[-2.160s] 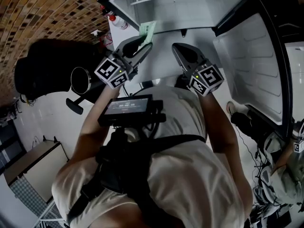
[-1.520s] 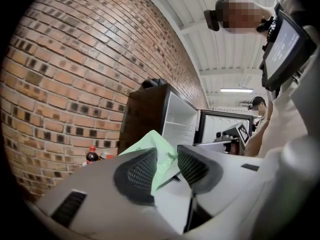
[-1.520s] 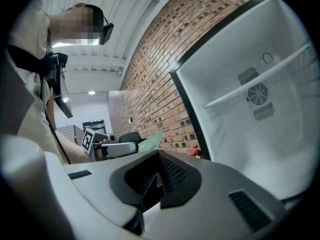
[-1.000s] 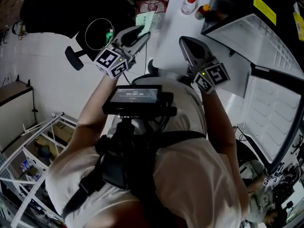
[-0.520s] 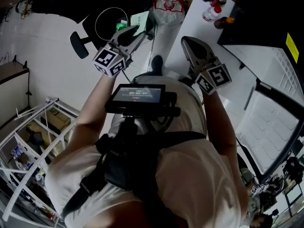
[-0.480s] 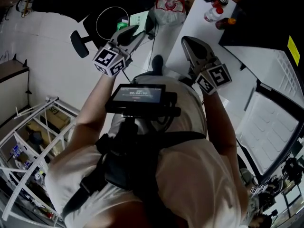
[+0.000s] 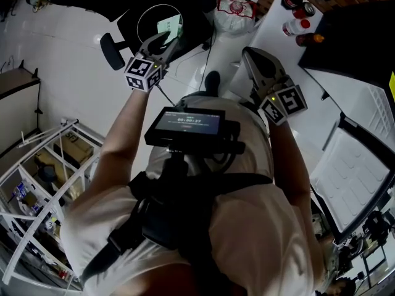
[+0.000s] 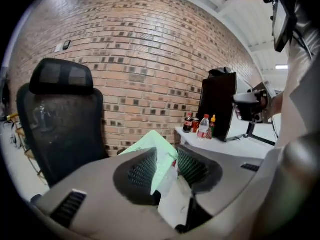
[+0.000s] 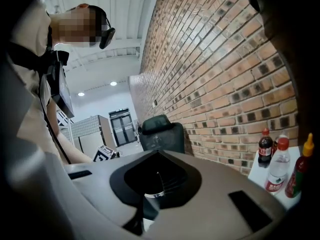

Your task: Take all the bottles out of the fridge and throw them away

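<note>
My left gripper [image 7: 162, 41] is shut on a clear bottle with a pale green label [image 7: 168, 26], held out to the upper left. In the left gripper view the bottle [image 8: 156, 156] sits squeezed between the two ribbed pads, in front of the brick wall. In the head view its label shows over a dark round opening with a white rim [image 7: 143, 18]. My right gripper [image 7: 254, 57] is shut with nothing in it and stays close to my chest; its closed jaws [image 9: 157, 176] point along the brick wall. The black fridge [image 7: 352, 39] stands at the right, its door [image 7: 355, 171] open.
Three more bottles [image 7: 299, 17] stand on the white counter [image 7: 265, 32] next to the fridge; they also show as bottles [image 9: 278, 171] in the right gripper view. A black office chair [image 8: 57, 124] is ahead on the left. A plastic bag [image 7: 236, 8] lies by the wall, a white wire rack [image 7: 37, 177] at lower left.
The view has swung left, away from the open fridge, which slid to the right edge. The left gripper, still holding the bottle, has moved out over the round dark opening.
</note>
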The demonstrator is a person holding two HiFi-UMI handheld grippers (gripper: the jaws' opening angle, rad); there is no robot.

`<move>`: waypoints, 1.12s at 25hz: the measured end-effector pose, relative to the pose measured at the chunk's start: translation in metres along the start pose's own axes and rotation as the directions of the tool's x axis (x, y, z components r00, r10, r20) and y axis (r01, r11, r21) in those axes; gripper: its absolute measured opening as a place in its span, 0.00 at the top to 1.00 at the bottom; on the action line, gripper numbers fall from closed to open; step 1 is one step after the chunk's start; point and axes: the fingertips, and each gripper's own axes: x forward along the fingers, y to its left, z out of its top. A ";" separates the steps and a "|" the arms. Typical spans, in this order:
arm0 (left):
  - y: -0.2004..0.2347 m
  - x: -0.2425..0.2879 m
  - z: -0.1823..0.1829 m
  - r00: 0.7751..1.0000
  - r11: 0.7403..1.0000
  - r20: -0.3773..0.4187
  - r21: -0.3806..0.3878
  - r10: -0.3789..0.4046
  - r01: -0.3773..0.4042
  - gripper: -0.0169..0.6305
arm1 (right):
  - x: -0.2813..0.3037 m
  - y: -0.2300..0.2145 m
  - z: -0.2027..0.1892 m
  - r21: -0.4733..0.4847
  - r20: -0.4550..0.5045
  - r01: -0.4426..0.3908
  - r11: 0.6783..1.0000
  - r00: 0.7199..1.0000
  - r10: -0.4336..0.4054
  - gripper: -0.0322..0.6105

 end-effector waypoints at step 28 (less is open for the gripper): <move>0.106 0.056 -0.083 0.925 0.977 -0.323 -0.006 0.198 -0.211 0.56 | -0.063 -0.027 0.001 0.009 0.037 0.234 0.972 0.972 -0.234 0.94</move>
